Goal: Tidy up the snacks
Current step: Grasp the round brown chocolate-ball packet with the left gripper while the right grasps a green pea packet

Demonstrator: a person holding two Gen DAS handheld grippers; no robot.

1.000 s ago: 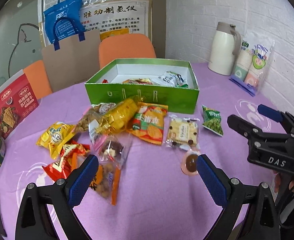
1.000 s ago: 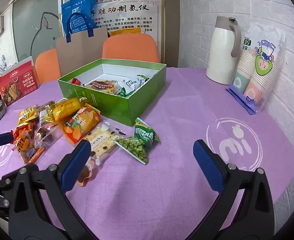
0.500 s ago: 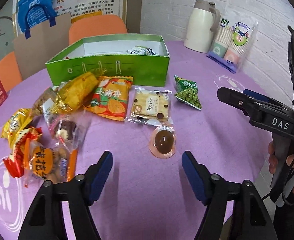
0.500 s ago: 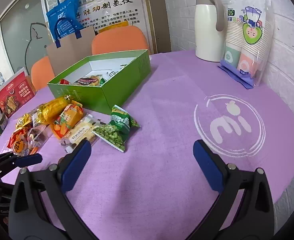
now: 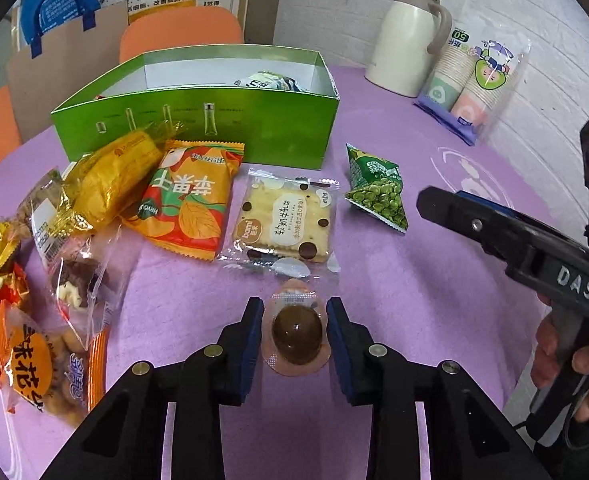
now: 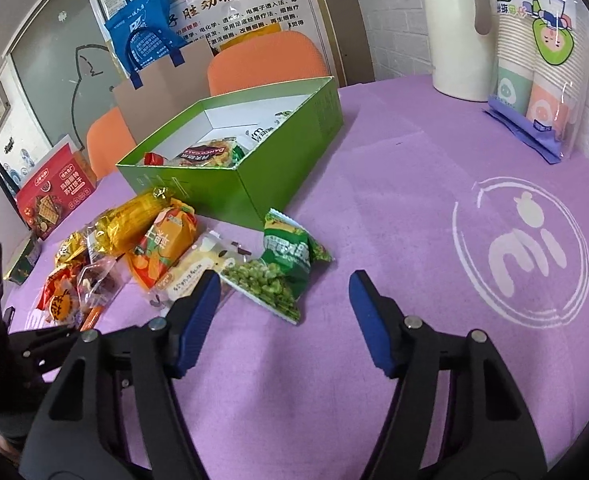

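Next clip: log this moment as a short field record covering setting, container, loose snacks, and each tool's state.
setting: purple tablecloth, white jug, packed paper cups at the wall side
container: open green box, a few packets already inside
loose snacks: orange chip bag, cracker pack, green pea bag, more packets further left
left tool: jaws have just been closing around the brown jelly cup, pads close beside it, contact unclear
right tool: jaws have just been closing, nothing between them, pea bag just ahead
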